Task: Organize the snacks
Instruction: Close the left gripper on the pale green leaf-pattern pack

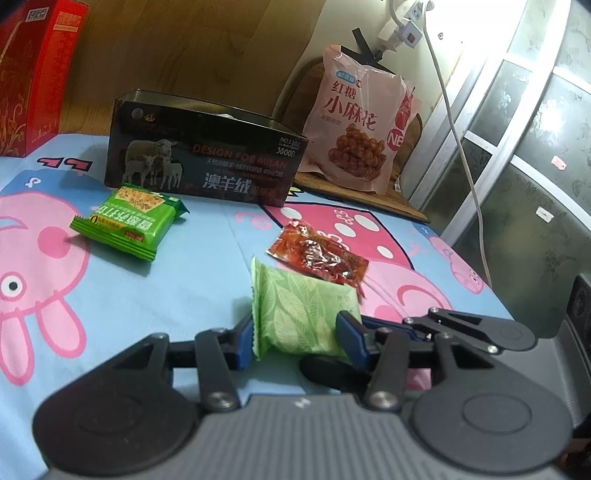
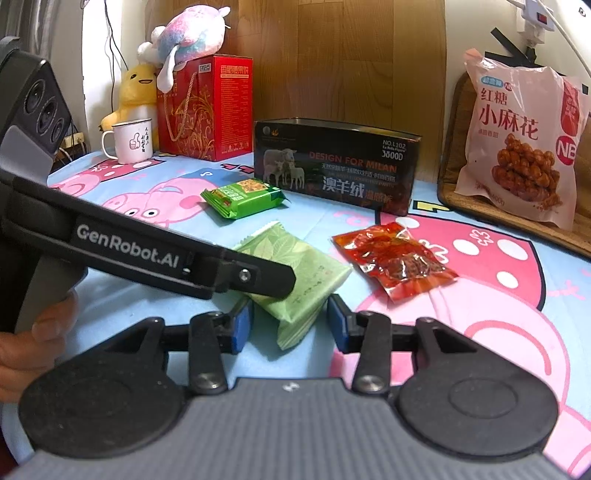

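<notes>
A pale green leaf-print snack pack (image 1: pixel 299 314) lies on the cartoon bedsheet. My left gripper (image 1: pixel 295 336) has its blue fingers on either side of the pack, closed against it. In the right wrist view the same pack (image 2: pixel 295 269) sits just ahead of my right gripper (image 2: pixel 290 325), which is open and empty, with the left gripper's black body (image 2: pixel 155 251) reaching over the pack. A red spicy snack packet (image 1: pixel 317 254) (image 2: pixel 395 258) lies beside it. A bright green cracker pack (image 1: pixel 125 221) (image 2: pixel 243 199) lies near an open black tin box (image 1: pixel 207 155) (image 2: pixel 336 162).
A large pink bag of twisted dough snacks (image 1: pixel 362 125) (image 2: pixel 521 147) leans at the back right on a brown mat. A red gift box (image 2: pixel 205 107), white mug (image 2: pixel 129 140) and plush toys (image 2: pixel 192 33) stand at the back left. A power strip and cable (image 1: pixel 454 110) hang on the wall.
</notes>
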